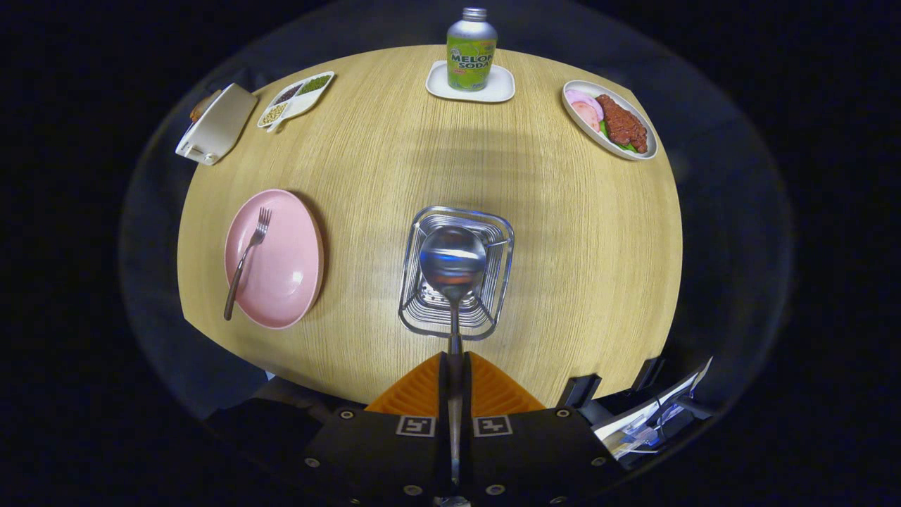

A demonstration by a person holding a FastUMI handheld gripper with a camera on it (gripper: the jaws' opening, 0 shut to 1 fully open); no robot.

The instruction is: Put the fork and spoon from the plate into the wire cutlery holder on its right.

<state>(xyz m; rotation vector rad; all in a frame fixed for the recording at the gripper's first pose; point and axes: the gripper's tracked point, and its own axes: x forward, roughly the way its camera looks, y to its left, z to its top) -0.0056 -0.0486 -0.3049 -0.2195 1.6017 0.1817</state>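
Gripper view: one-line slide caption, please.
Claw shut on spoon above wire cutlery holder; fork remains on pink plate.

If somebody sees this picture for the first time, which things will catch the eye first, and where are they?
First comes the spoon, held by its handle in the shut gripper, its bowl hanging over the open wire cutlery holder just ahead of the fingers. Next is the pink plate to the holder's left, with the fork lying across it. Beyond them, at the far edge of the wooden table, a melon soda bottle stands on a white coaster.
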